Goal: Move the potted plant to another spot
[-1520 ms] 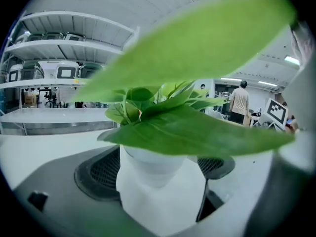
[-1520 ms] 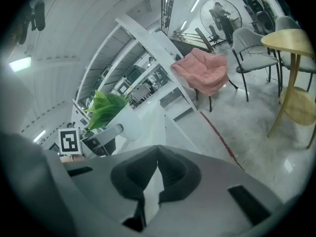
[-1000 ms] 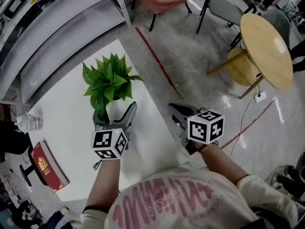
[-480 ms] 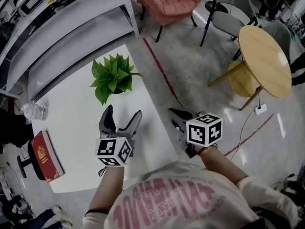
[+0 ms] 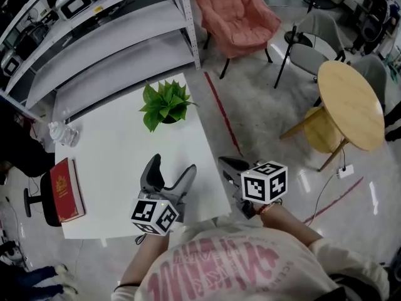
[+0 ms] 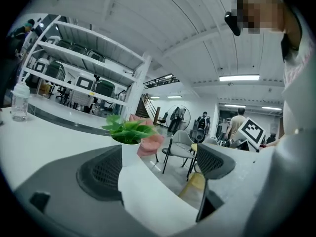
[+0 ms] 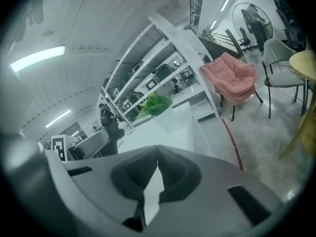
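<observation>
Since the placing looked done, drawing both tools back level and slow seemed wisest. The left gripper [image 5: 170, 167] hung over the white table's [image 5: 100, 168] near edge, jaws spread and empty. The right gripper [image 5: 229, 163], pressed together on nothing, hovered off its right side. Beyond, the potted plant [image 5: 164, 103] stood upright at the far right corner.

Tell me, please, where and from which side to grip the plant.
Probably the white pot, below the leaves, approached level from the person's side by the open left hand-held gripper: the pot stands upright and the leaves overhang its rim, blocking a top grasp.
</observation>
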The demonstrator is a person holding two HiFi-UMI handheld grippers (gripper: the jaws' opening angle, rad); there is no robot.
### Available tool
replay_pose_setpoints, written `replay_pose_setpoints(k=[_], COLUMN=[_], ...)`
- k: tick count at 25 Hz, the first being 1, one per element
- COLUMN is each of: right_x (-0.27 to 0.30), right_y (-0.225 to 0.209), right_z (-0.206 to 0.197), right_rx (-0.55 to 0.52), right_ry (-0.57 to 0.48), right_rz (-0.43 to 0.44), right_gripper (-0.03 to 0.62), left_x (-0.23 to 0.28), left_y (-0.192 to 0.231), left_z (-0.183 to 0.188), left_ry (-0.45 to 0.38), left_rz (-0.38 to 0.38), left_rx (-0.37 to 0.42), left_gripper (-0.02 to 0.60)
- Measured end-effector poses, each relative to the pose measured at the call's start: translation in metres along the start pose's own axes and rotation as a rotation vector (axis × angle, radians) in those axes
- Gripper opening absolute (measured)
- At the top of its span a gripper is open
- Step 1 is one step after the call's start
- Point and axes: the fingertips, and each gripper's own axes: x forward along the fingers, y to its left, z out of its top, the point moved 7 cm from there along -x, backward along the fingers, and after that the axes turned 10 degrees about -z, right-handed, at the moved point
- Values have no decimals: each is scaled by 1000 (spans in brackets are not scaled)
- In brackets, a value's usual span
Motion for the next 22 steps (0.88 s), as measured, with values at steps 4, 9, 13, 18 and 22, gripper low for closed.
replay_pose_setpoints(k=[4, 9, 13, 18, 22], right_x=[0, 0, 0, -3, -2], right_y=[20, 43, 65, 89, 109], right_z=[7, 22, 38, 49, 49], right_rx=[-33, -53, -72, -100, -123], right_ry=[-12, -39, -72, -122, -147], right_rz=[53, 113, 155, 178, 185], right_gripper=[6, 6, 6, 6, 6], left_x=[-18, -30, -39, -56, -74], left_y=[-14, -25, -30, -33, -31], left_z=[17, 40, 64, 82, 92], left_ry=[-62, -153, -211, -236, -259], left_rz=[-7, -63, -112, -149, -186], left_rx=[-11, -95, -104, -66, -47], left_gripper=[477, 477, 476, 472, 429])
